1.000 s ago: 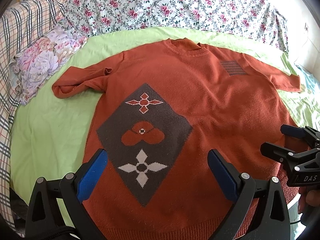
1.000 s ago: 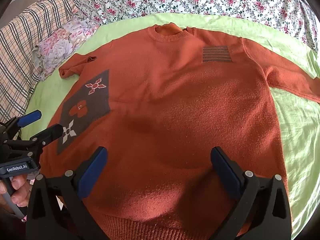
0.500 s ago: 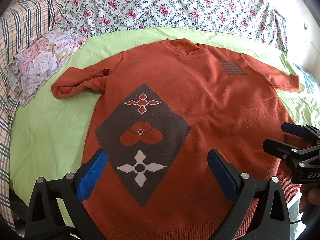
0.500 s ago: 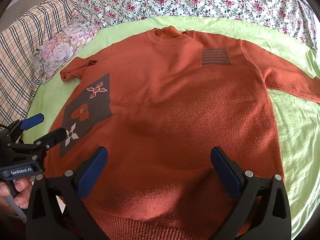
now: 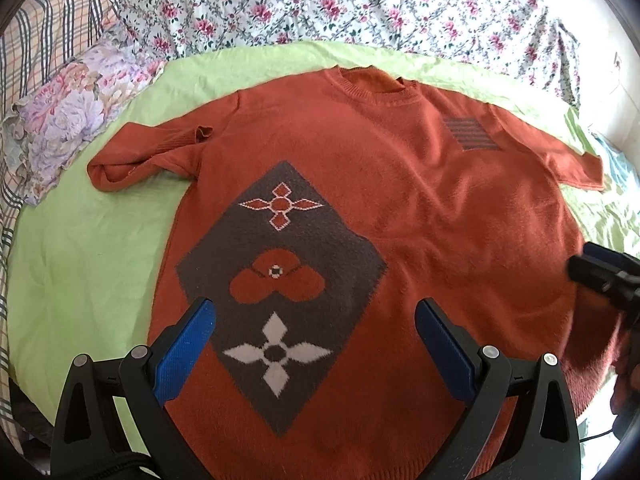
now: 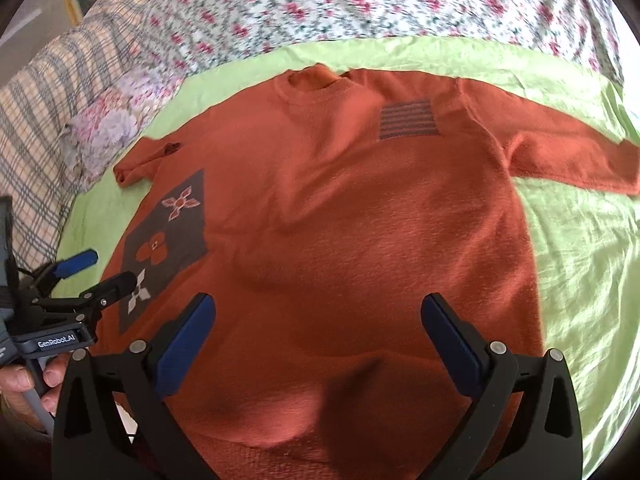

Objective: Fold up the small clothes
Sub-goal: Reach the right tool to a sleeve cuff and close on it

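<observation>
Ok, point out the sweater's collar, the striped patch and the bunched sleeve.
collar [image 5: 372, 84], left wrist view, ribbed front edge.
striped patch [image 6: 407, 119], right wrist view, patch centre.
bunched sleeve [image 5: 140, 156], left wrist view, folded middle.

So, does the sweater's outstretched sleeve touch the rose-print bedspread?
Apart. The right wrist view shows a band of green sheet lying between the outstretched sleeve and the rose-print bedspread along the sleeve's whole visible length.
</observation>
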`<action>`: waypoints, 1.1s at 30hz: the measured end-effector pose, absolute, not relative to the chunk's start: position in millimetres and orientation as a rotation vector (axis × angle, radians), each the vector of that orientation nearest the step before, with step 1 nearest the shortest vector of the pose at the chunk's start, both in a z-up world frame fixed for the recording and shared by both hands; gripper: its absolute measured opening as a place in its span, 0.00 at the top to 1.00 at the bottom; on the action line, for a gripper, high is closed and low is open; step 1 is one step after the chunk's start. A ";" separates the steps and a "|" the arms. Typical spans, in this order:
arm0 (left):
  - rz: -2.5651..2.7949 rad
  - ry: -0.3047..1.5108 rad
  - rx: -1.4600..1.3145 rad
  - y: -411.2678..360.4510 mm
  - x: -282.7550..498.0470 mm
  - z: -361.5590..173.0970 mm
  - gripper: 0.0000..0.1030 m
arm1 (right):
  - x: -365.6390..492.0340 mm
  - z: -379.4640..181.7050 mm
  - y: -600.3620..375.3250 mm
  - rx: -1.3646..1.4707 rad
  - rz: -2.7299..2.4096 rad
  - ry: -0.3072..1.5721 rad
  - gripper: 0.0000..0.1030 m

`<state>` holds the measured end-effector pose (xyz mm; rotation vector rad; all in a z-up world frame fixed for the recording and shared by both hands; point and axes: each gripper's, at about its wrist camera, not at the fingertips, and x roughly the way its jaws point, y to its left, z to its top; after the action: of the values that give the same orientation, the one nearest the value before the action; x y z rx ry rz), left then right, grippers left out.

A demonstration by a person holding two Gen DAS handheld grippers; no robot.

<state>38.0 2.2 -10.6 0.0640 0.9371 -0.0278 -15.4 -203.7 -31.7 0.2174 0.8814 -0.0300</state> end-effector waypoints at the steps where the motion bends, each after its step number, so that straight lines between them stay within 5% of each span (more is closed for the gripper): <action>1: -0.023 0.929 0.071 2.1 40.2 -11.2 0.03 | -15.5 -31.3 -211.8 0.241 -0.033 0.876 0.01; 13: -0.033 0.956 0.108 -13.2 74.2 -21.4 0.03 | -46.7 -17.2 -419.3 0.603 -0.331 0.725 0.02; 20: -0.049 0.977 0.134 -29.5 85.6 -32.0 0.03 | -56.7 -12.5 -557.2 0.807 -0.541 0.555 0.41; 27: -0.043 1.015 0.123 -30.8 97.4 -43.2 0.03 | -32.2 -32.3 -638.6 0.998 -0.538 0.469 0.53; 29: -0.042 1.015 0.123 -30.8 100.5 -44.3 0.03 | -24.8 -32.9 -642.8 0.984 -0.557 0.480 0.93; 33: -0.049 1.019 0.101 -28.5 106.1 -46.5 0.03 | -3.9 -11.3 -618.3 0.867 -0.522 0.495 0.93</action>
<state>106.1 -28.5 -46.5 0.1006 1.0192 -0.0491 -3.9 -618.3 -11.3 0.8671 0.4946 -0.5224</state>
